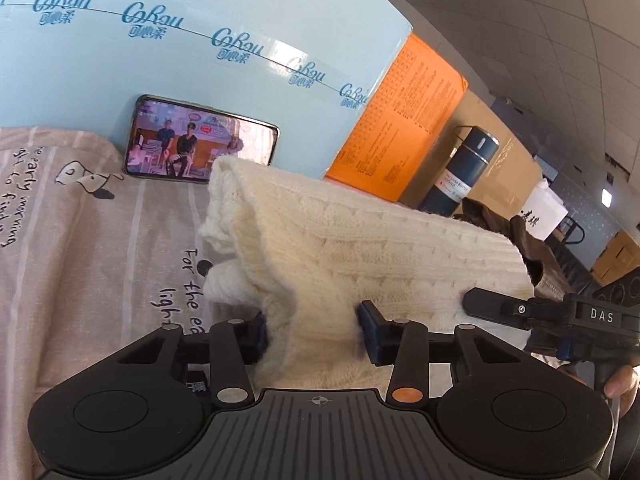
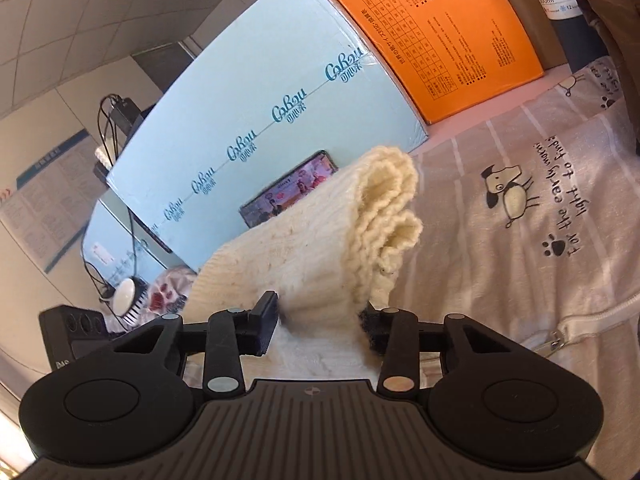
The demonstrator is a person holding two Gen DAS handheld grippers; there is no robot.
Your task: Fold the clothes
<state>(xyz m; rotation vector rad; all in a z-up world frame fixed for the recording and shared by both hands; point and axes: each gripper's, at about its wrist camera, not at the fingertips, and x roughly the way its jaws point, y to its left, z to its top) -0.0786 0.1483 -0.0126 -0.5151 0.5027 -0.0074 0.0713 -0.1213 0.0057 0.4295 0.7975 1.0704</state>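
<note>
My left gripper [image 1: 314,330] and right gripper [image 2: 322,326] each pinched the cream knit sweater [image 1: 352,240], lower centre of frame; its bundle ran lengthwise between them, above the printed bedsheet [image 2: 520,264].

A beige printed bedsheet [image 1: 100,248] covers the surface, bearing a light-blue box [image 1: 200,80], an orange box [image 1: 400,120] and a propped phone [image 1: 200,142].

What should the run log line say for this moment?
fold clothes | left gripper shut on cream sweater | right gripper shut on sweater | lifted
</note>
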